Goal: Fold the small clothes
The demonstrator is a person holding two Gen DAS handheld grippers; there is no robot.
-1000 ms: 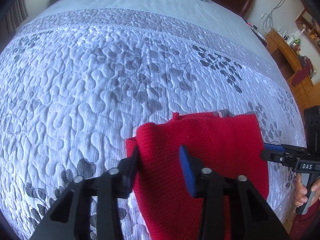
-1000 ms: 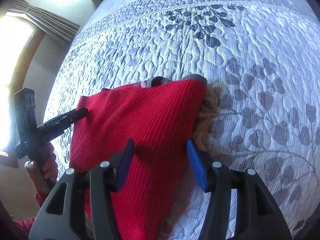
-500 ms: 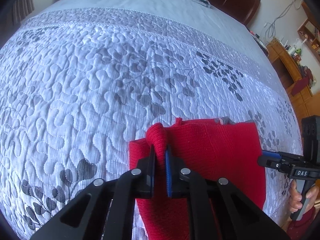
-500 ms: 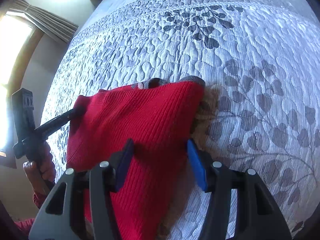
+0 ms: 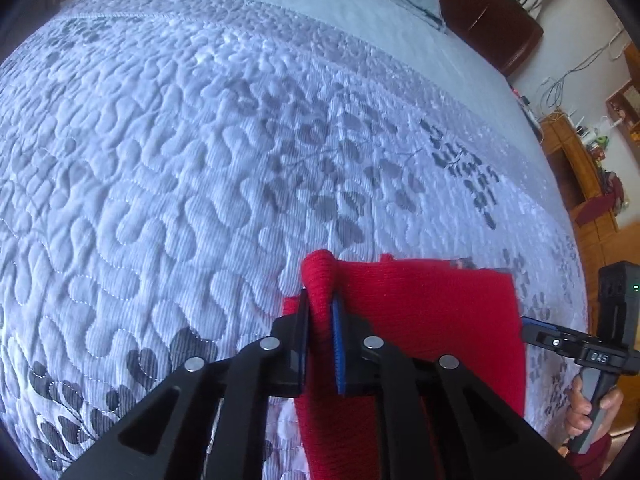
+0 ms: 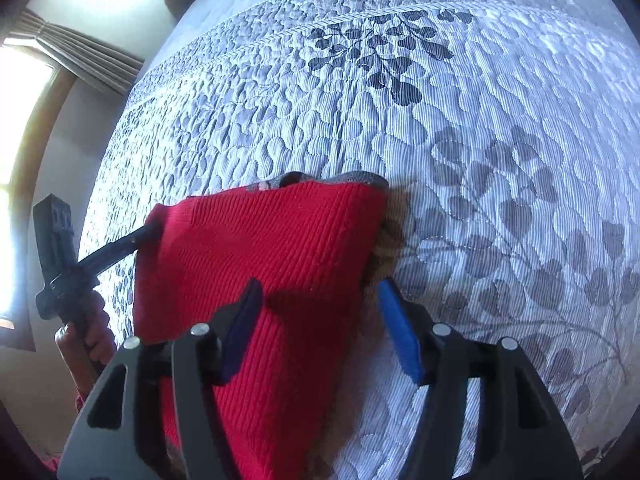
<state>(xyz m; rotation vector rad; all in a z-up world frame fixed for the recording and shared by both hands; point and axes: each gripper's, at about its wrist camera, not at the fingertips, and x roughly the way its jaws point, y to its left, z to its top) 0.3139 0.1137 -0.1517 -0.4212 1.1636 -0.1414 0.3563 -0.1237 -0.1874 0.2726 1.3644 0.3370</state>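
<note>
A red ribbed knit garment (image 5: 424, 320) lies on a bed covered with a pale grey quilted bedspread with dark leaf patterns (image 5: 168, 168), near the close edge of the bed. The left tool (image 5: 320, 320) is almost closed and pinches a raised fold at the far left corner of the red garment; its jaws have just opened a very little, and the cloth is between the pads. The right tool (image 6: 320, 308) is held wide above the near right part of the garment; its jaws have just opened further, and they press on nothing. A grey patterned piece of cloth (image 6: 304, 178) shows from under the far edge of the garment. A hand (image 5: 588, 404) holds the handle of the right tool.
</note>
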